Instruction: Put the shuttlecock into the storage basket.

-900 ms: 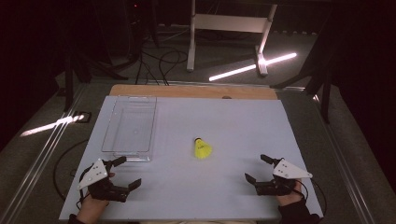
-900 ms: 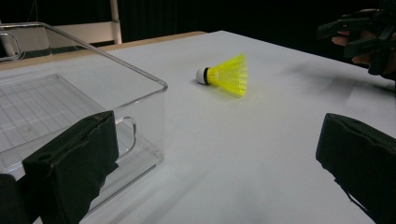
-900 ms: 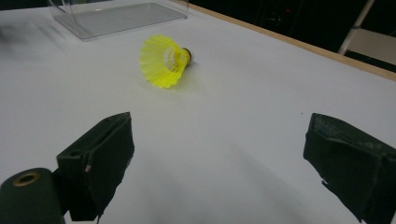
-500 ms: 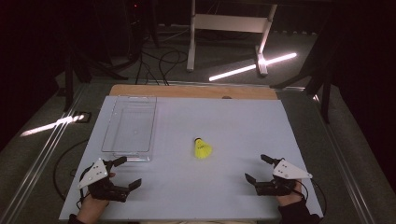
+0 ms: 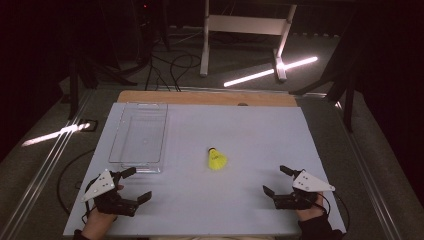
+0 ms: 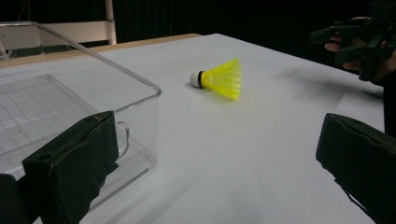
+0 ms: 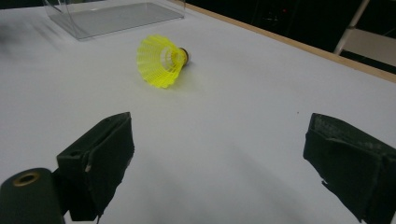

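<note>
Seeing both grippers, left [image 5: 134, 185] and right [image 5: 278, 180], spread empty, we judge the mid-table shuttlecock [image 5: 216, 159] featherlight with a crushable skirt, so pinch its cork [image 6: 195, 78] gently.

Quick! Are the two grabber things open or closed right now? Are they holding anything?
Left gripper: open, holding nothing.
Right gripper: open, holding nothing.
The yellow shuttlecock lies alone on the table.
</note>
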Demonstrator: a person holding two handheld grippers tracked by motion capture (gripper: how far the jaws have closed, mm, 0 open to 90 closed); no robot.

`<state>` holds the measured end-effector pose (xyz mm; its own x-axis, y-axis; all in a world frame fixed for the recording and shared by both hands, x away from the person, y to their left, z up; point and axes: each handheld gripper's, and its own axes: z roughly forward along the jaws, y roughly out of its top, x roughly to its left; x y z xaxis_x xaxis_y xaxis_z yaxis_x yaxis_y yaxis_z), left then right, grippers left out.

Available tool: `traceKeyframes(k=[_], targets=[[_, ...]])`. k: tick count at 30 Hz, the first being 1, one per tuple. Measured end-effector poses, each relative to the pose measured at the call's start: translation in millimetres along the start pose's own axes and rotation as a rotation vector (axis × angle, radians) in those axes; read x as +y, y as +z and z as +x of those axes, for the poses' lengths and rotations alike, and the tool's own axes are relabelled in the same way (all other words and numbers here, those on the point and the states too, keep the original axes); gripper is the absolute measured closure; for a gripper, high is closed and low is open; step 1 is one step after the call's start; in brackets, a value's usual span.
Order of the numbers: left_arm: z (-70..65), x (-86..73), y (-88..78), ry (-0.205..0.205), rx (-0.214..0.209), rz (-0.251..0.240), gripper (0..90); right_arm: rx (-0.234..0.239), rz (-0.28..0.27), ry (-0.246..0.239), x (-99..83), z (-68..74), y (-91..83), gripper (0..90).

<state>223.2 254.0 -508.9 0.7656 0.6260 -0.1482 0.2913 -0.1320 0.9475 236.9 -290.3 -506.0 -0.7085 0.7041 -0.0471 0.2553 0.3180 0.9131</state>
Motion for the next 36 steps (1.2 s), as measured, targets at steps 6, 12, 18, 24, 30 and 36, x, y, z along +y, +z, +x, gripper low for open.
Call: traceKeyframes(k=[6, 12, 18, 24, 30, 36], targets=[[-1.7, 6.8, 0.0, -0.005, -0.030, -0.003, 0.1, 0.000, 0.001, 0.000, 0.1, 0.0, 0.3, 8.6], [-3.1, 18.2, 0.1, 0.010, -0.056, 0.020, 0.1, 0.002, 0.004, 0.000, 0.2, 0.3, 0.7, 8.6], [-4.9, 38.0, 0.2, 0.058, -0.111, 0.100, 0.1, 0.005, 0.004, -0.013, 1.5, 2.2, 1.1, 8.6], [-9.2, 56.0, 6.8, 0.119, -0.161, 0.205, 0.1, 0.009, 0.005, -0.016, 1.5, 2.1, 1.8, 8.6], [-14.8, 68.4, 17.8, 0.158, -0.204, 0.317, 0.1, 0.009, 0.004, -0.016, 2.0, 2.7, 0.8, 8.6], [-21.2, 76.3, 25.6, 0.214, -0.223, 0.388, 0.1, 0.018, 0.006, -0.019, 2.0, 3.4, 1.6, 8.6]])
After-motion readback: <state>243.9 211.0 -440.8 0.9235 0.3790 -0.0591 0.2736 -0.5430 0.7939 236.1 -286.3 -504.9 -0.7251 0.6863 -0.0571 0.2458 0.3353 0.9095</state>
